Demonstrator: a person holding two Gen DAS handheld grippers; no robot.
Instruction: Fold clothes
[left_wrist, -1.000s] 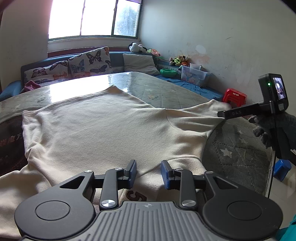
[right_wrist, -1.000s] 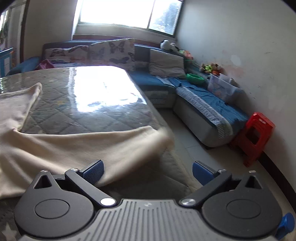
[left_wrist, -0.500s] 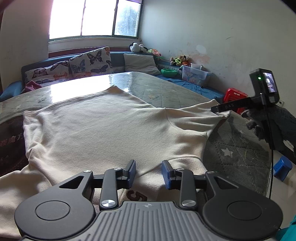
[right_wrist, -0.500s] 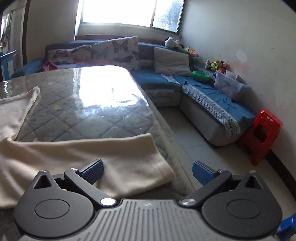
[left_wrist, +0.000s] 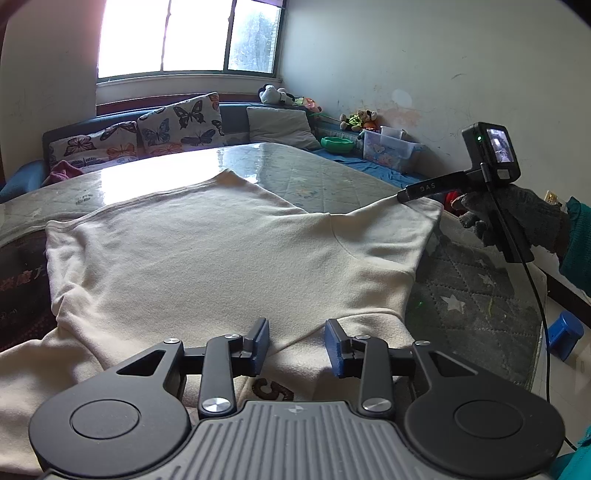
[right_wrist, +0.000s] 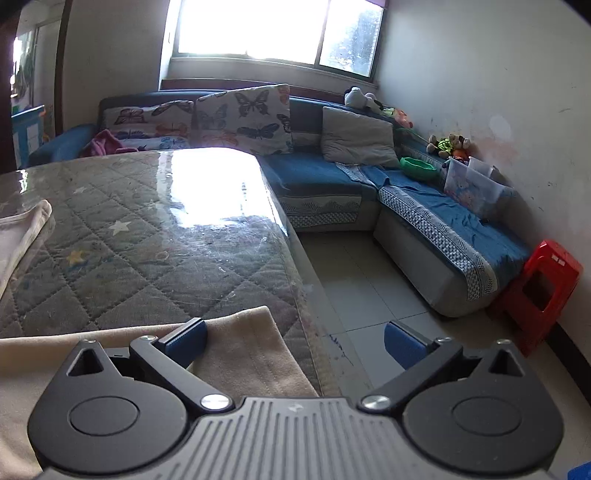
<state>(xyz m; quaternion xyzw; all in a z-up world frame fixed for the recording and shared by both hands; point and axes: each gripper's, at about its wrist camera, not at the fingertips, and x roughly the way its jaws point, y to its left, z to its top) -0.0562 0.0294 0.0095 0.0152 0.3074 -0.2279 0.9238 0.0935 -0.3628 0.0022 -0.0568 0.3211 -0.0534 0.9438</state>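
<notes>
Cream sweatshirt (left_wrist: 221, 258) lay spread flat on the quilted desk (right_wrist: 147, 240) for folding; left tool (left_wrist: 296, 345) hovered released over its near edge, right tool (right_wrist: 295, 338) spread wide at the sleeve cuff (right_wrist: 251, 354), grasping nothing.

Cream garment (left_wrist: 207, 258) cut off at the left and lower edges of the left wrist view, its near hem hidden beneath the left gripper (left_wrist: 296, 345). Dark printed lettering (left_wrist: 273, 389) mostly covered, unreadable. Sleeve end (right_wrist: 243, 354) partly hidden under the right gripper (right_wrist: 293, 341). Small screen (left_wrist: 499, 144) on the right gripper too small to read.
</notes>
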